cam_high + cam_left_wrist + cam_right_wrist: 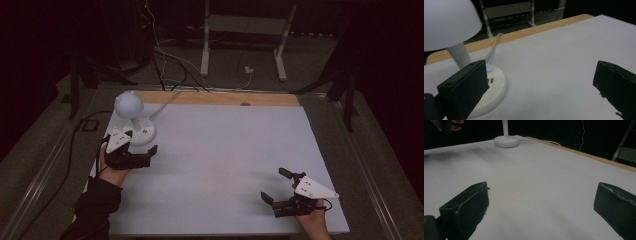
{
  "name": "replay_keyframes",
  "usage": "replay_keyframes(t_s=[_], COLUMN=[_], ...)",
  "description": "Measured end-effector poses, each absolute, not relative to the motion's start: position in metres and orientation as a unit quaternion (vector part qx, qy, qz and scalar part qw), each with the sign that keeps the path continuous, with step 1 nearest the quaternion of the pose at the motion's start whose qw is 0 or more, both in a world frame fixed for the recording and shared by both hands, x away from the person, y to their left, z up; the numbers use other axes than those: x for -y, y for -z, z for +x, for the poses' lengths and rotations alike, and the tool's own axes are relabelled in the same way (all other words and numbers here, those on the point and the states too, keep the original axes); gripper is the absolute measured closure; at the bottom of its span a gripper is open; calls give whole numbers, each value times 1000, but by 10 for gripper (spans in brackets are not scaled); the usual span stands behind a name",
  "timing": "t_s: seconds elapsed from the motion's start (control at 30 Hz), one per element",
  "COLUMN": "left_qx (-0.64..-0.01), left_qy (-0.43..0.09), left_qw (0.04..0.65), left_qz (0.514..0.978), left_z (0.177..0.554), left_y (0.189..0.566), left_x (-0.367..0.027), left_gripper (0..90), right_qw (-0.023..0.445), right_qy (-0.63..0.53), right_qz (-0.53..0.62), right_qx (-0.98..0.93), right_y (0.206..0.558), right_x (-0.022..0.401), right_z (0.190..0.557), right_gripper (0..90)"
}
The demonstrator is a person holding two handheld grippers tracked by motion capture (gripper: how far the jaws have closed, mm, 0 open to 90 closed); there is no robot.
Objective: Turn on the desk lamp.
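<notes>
Your desk (225, 150) is white with a wooden far edge, in a dark room with cables on the floor. A white dome lamp (134, 117) stands far left, just beside your released left claw (141, 145). Your right claw (275, 185) gapes too.

One lamp (132, 116) is counted on the surface (225, 160), with one round base, one dome shade and one white cord. Two USB slots and one blue light are seen on its base. Two tongs are counted, left (142, 148) and right (276, 186), each with two black jaws.
</notes>
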State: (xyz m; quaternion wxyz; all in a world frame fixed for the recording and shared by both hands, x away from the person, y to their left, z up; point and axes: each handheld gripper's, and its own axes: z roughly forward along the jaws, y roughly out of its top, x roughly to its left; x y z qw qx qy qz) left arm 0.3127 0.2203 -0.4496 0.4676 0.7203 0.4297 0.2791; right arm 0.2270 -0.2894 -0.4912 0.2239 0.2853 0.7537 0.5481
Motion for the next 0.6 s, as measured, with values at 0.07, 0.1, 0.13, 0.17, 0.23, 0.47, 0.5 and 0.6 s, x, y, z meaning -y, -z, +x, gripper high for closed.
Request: replay_keyframes(t_s=[0.07,0.1,0.13,0.17,0.23,0.47,0.5,0.6], left_qx=[-439,-441,-444,-451,-464,-501,-503,-514], left_qy=[-279,-282,-287,-289,-291,-293,-291,-294], left_qw=[465,463,461,457,456,446,446,443], left_qz=[717,716,713,710,702,682,681,673], left_z=[315,316,317,319,321,330,331,335], left_y=[451,451,451,452,453,460,461,464], left_x=[-220,-220,-220,-220,-222,-224,-224,-223], left_gripper=[4,4,4,4,4,4,4,4], right_qw=[222,222,223,223,222,223,223,223], right_qy=[-548,-548,-549,-549,-549,-549,-549,-550], right_qz=[286,286,285,286,286,286,286,286], right_qx=[-754,-754,-753,-753,-753,-753,-753,-752], right_y=[491,491,491,491,491,491,491,491], right_x=[290,290,289,289,289,290,290,290], right_z=[227,227,227,227,227,227,227,227], right_gripper=[0,0,0,0,0,0,0,0])
